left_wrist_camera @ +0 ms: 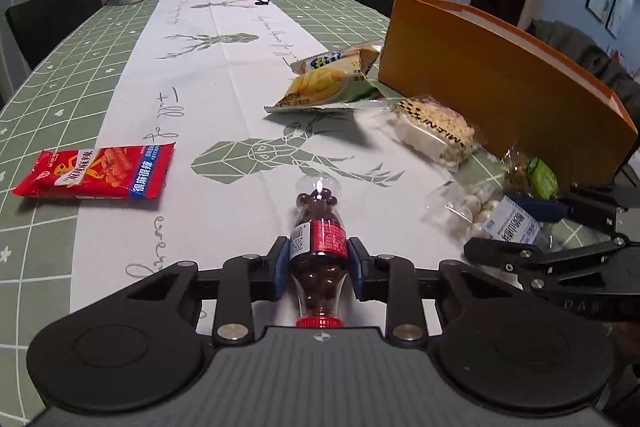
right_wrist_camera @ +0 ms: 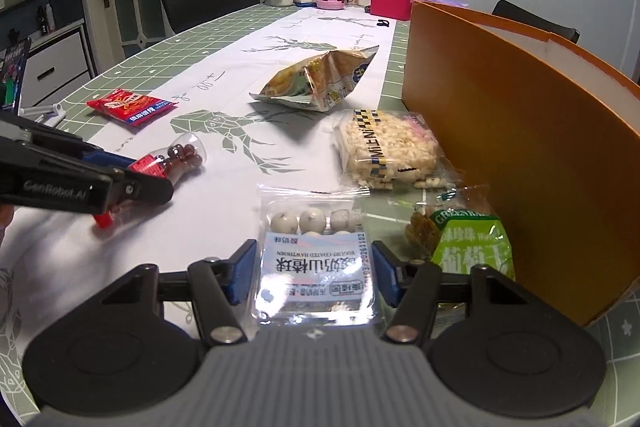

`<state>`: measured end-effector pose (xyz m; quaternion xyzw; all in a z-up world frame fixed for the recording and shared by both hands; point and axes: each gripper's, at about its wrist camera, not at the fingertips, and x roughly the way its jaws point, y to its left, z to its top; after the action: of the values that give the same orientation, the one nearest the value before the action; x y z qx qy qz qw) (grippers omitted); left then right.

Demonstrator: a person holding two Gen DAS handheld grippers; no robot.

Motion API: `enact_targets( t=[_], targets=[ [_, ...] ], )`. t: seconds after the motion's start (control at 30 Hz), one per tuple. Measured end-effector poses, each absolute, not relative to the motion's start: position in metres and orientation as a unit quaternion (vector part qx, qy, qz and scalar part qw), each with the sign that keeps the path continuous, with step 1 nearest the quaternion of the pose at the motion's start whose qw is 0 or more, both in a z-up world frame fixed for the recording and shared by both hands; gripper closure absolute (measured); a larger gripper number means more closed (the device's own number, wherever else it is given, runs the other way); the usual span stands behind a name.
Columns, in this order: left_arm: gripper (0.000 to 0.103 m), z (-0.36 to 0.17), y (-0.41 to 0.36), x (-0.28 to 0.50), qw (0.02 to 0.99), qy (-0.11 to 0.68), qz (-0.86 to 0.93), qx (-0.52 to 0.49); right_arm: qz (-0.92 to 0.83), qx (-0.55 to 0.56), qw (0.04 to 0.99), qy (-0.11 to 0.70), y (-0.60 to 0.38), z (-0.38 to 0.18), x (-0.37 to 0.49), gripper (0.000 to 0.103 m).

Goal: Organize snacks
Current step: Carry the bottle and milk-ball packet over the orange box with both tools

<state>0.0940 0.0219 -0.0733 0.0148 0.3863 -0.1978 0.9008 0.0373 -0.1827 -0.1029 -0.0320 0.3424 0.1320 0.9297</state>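
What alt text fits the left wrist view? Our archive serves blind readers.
The left gripper clamps a small cola-shaped candy bottle lying on a white table runner. Snack packets are scattered ahead, beside an orange box; the right gripper reaches in at right.

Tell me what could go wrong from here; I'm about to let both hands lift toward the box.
1. The left gripper pinches the small bottle across its round label, cap toward the camera; it may swivel or slip.
2. The yogurt hawthorn pack sits between the right gripper's jaws, which look barely closed on it; the slick film may slide out.
3. The orange box has a tall wall; a low carry could hit it.
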Motion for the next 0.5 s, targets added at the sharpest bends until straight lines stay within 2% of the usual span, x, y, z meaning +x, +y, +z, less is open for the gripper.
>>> enact_targets(
  t=[0.5],
  targets=[
    [0.069,-0.042,0.031,0.081,0.911,0.357,-0.204,-0.024,0.15,-0.026,0.932,0.328,-0.179,-0.081,0.033,0.045]
  ],
)
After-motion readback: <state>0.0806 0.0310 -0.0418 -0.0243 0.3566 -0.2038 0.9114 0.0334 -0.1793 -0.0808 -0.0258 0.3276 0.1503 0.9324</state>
